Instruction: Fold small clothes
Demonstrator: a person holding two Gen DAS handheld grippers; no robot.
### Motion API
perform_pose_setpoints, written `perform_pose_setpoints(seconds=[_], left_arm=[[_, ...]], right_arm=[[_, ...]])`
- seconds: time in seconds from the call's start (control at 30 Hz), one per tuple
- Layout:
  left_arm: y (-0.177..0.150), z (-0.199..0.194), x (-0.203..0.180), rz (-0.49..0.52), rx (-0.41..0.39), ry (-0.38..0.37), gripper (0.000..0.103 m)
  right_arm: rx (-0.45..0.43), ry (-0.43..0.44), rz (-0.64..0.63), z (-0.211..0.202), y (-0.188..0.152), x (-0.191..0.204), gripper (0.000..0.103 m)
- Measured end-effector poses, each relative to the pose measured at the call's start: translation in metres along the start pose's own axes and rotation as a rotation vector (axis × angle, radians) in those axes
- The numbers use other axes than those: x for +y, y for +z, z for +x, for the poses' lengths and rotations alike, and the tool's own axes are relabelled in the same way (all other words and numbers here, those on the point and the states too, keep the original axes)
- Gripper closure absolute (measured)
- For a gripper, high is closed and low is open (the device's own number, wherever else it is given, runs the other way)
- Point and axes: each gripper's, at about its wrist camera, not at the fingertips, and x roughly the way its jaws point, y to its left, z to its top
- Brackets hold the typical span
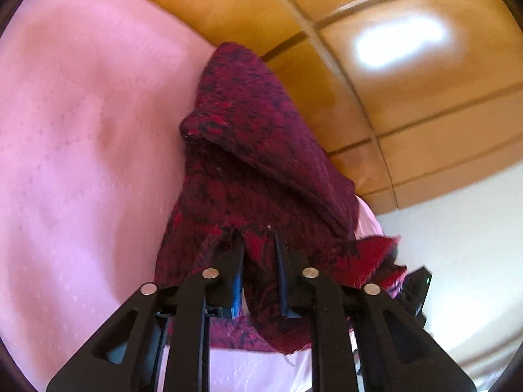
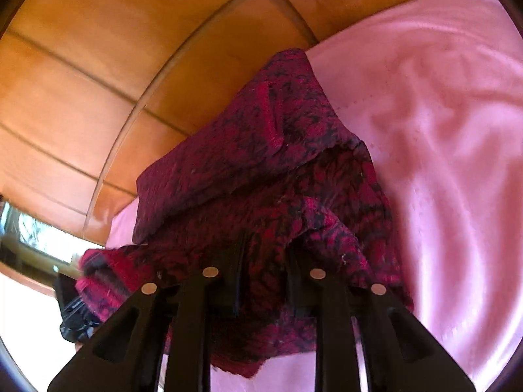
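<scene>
Below you lies a pink sheet (image 1: 81,163), spread beside an orange tiled floor (image 1: 408,98). Over the sheet's edge hangs the dark red patterned knit garment (image 1: 261,150), lifted and folded over itself between your two hands. Your left gripper (image 1: 260,245) is pinched narrow on a bunch of its fabric, and your right gripper (image 2: 264,254) likewise clamps a fold of it.

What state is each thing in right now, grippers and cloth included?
Left gripper: shut on the red cloth.
Right gripper: shut on the red cloth.
Red cloth: lifted, doubled over, draped.
Pink sheet: spread out, lightly wrinkled.
</scene>
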Motion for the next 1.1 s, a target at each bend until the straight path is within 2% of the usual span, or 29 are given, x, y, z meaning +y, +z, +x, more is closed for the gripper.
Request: perform_pose_setpoints(seconds=[0.07,0.13,0.17,0.23,0.3,0.37,0.47,0.57,0.63,0.67,0.7,0.77,0.8,0.83,0.9,1.1], left_arm=[[0.006,0.0,0.008,-0.067,0.013,-0.045,0.067],[0.01,-0.012,0.012,-0.081,-0.037,-0.06,0.059],[0.01,-0.021,0.012,-0.069,-0.074,-0.042,0.053],[0.009,-0.037,0.016,-0.05,-0.117,-0.043,0.051],[0.006,-0.048,0.017,0.001,-0.136,-0.026,0.049],[-0.009,-0.057,0.014,0.109,-0.154,0.037,0.04],[-0.034,-0.053,0.014,0.223,-0.105,0.062,0.036],[-0.054,-0.038,0.014,0.294,-0.039,0.079,0.036],[-0.06,-0.027,0.012,0.321,-0.018,0.121,0.038],[-0.061,-0.021,0.013,0.322,-0.007,0.117,0.051],[-0.06,-0.017,0.013,0.316,-0.001,0.123,0.055],[-0.057,-0.016,0.012,0.305,-0.01,0.135,0.078],[-0.056,-0.018,0.012,0.305,-0.015,0.144,0.082],[-0.056,-0.02,0.011,0.309,-0.016,0.147,0.087],[-0.059,-0.025,0.01,0.32,-0.016,0.141,0.09],[-0.075,-0.038,0.01,0.319,-0.009,0.097,0.092]], right_arm=[[0.005,0.063,0.062,-0.001,0.007,-0.009,0.059],[-0.029,0.126,0.102,-0.01,0.012,-0.013,0.04],[-0.047,0.147,0.105,-0.015,0.015,-0.013,0.036],[-0.084,0.183,0.118,-0.028,0.017,-0.015,0.021],[-0.132,0.175,0.079,-0.042,0.015,-0.011,0.02],[-0.153,0.159,0.032,-0.057,0.011,-0.01,0.02],[-0.152,0.062,-0.091,-0.07,-0.007,-0.005,0.019],[-0.1,-0.066,-0.211,-0.058,-0.027,-0.001,0.026],[-0.059,-0.152,-0.289,-0.043,-0.038,0.0,0.039],[-0.049,-0.187,-0.313,-0.035,-0.04,0.001,0.043],[-0.039,-0.223,-0.336,-0.027,-0.044,0.0,0.048],[-0.028,-0.257,-0.359,-0.015,-0.046,0.0,0.061],[-0.03,-0.278,-0.362,-0.014,-0.047,0.001,0.07],[-0.031,-0.28,-0.358,-0.017,-0.047,0.001,0.083],[-0.031,-0.263,-0.344,-0.025,-0.049,0.002,0.088],[-0.04,-0.2,-0.317,-0.06,-0.069,0.01,0.091]])
